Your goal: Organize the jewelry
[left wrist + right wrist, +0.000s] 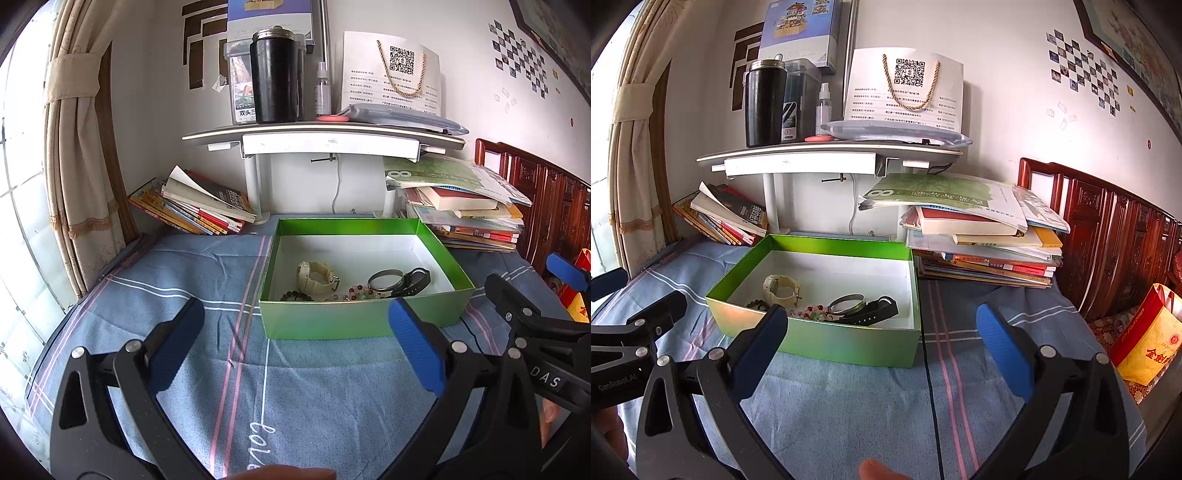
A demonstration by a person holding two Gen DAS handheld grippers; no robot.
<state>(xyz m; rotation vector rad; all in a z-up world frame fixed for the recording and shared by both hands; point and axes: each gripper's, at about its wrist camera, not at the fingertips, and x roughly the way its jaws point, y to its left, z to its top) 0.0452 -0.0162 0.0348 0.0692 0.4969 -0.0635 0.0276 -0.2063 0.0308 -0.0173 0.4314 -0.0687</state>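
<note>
Both grippers hover low over the blue striped cloth (207, 280), jaws spread wide and holding nothing: the left gripper (295, 345) faces the near wall of the green box (354, 317), while the right gripper (882, 341) sits just beside it, toward the box's right corner. Inside the box, on its white floor, lie a cream watch (317, 275), a dark bead bracelet (295, 296), a coloured bead bracelet (354, 293), a metal bangle (386, 281) and a black watch (415, 281), bunched near the front wall. Stacked books (986, 243) rest behind the box.
</note>
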